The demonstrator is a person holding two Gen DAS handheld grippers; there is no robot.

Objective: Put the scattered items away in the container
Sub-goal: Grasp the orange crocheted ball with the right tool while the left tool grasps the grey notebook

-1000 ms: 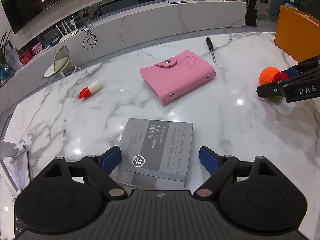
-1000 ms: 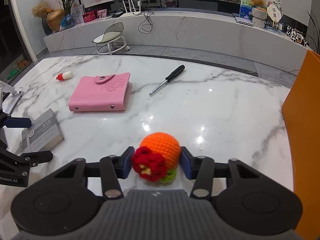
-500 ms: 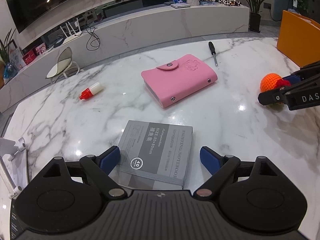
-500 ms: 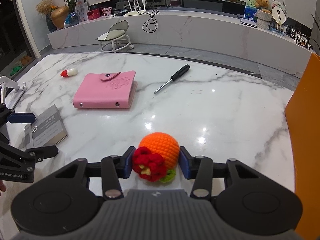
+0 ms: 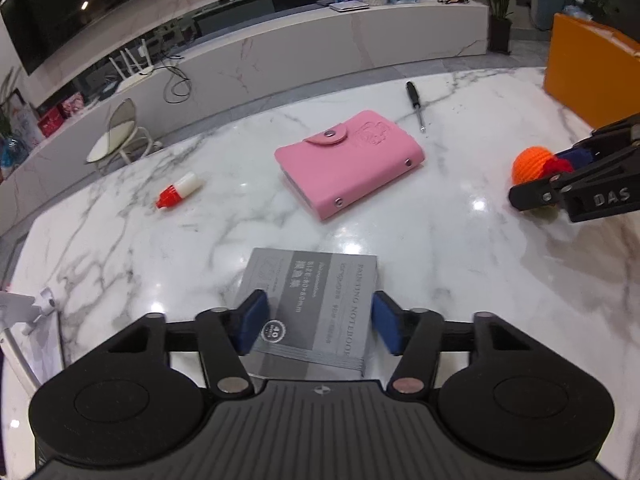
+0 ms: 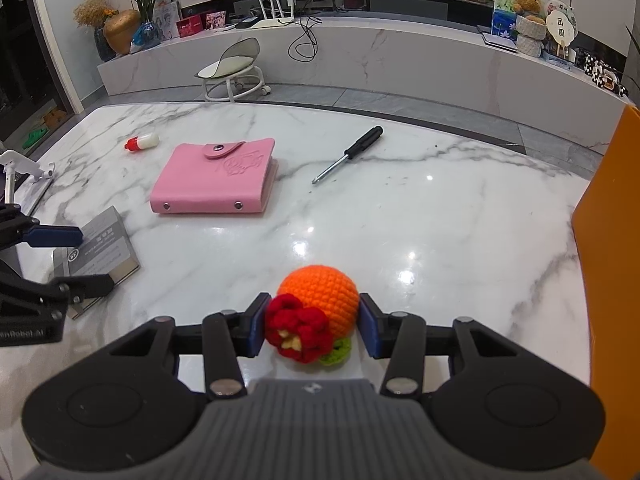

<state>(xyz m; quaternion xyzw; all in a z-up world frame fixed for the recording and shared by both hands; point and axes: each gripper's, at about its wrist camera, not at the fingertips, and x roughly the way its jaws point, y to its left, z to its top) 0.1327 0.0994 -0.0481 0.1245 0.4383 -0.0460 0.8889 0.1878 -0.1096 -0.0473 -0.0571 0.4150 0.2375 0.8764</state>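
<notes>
Notebook [image 5: 312, 308], grey, lies flat at near left of the marble surface [image 5: 440, 248], between the left tool [image 5: 318, 328] pads; jaws closing on its edges, contact not yet certain. Right tool [image 6: 312, 324], part open, clamps the crocheted orange ball [image 6: 320, 292]. Orange container [image 6: 608, 264] stands far right. Step: pick-up. Next: finish the squeeze, lift both, carry right. Pink wallet [image 5: 348, 162], screwdriver [image 5: 415, 106], small bottle [image 5: 178, 191] remain.

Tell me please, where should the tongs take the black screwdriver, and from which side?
Probably the thick black handle of the screwdriver, coming from above with the pads across it: it lies flat on the marble table, and its metal shaft looks too thin to hold.
</notes>
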